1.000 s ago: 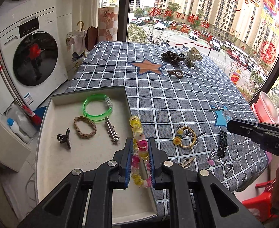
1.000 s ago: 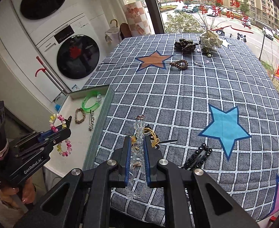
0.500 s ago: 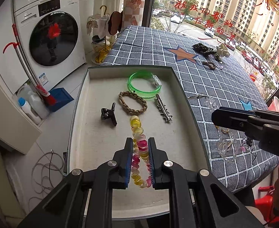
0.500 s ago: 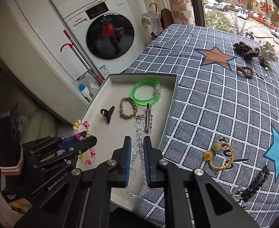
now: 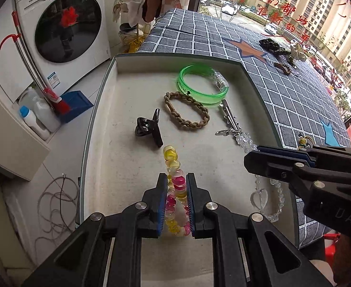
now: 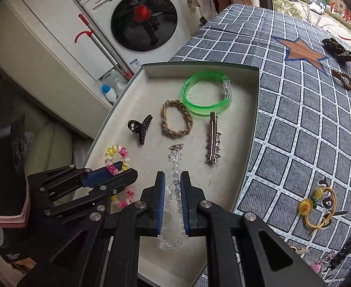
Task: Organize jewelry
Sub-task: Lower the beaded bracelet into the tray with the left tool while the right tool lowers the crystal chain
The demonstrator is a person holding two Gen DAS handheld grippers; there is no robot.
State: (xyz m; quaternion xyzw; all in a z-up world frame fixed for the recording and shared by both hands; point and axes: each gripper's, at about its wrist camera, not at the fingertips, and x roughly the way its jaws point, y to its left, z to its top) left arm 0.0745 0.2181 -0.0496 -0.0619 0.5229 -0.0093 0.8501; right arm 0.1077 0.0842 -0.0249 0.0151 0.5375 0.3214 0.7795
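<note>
washing machine (image 5: 63, 26) left | checked tablecloth (image 6: 306, 124) | window (image 5: 283, 4), perhaps overcast daylight

Pink-and-yellow beaded bracelet (image 5: 175, 191) at lower centre; translucent green bangle (image 5: 202, 87) above; grey tablecloth (image 5: 294, 91) with white grid, orange star (image 5: 248, 47) upper right.

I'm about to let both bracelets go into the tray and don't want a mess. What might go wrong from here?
1. The clear crystal bracelet in the right gripper hangs close to the spiked silver clip; dropped here, it may snag on it.
2. The left gripper with the pink-and-yellow bracelet sits close beside the right one, so the two bracelets may tangle.
3. Both hang near the tray front, so one might slide out.
</note>
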